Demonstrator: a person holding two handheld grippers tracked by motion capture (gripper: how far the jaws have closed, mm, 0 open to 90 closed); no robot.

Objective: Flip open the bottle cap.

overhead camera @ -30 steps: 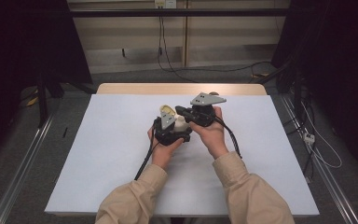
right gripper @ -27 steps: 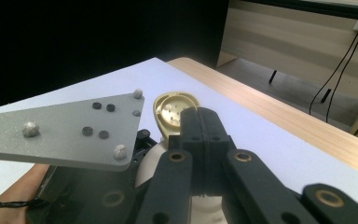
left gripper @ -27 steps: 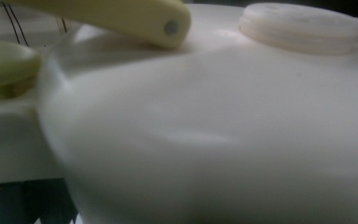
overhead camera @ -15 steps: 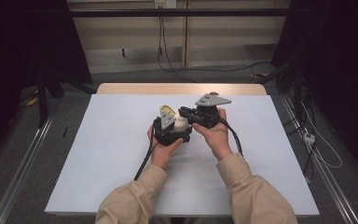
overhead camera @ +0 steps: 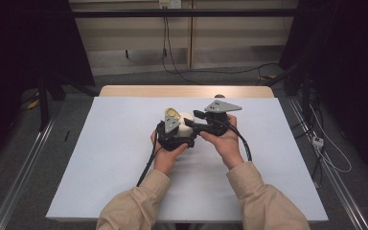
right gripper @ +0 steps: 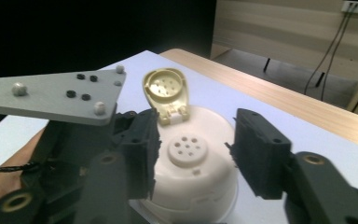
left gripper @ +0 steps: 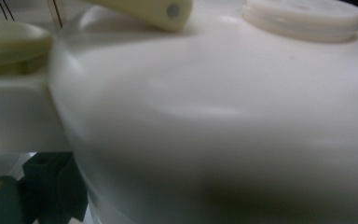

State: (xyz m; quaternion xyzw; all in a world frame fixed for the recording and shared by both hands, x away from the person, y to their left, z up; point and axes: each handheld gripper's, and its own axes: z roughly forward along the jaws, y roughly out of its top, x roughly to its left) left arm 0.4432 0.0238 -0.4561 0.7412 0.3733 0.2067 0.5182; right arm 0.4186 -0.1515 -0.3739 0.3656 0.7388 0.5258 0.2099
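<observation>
- Left gripper (overhead camera: pixel 179 136) pinches the round cream plastic container (right gripper: pixel 193 165) (flip lid (right gripper: pixel 166 91) up).
- Right gripper (right gripper: pixel 193 151), jaws just opening, straddles its perforated top without touching.

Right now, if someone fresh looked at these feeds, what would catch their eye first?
Probably the cream round container at mid-table, its hinged flip lid standing open above a perforated shaker top. The left gripper grips it from the person's left side. The right gripper has just been opening its jaws, which now stand apart on either side of the shaker top without pressing it.
</observation>
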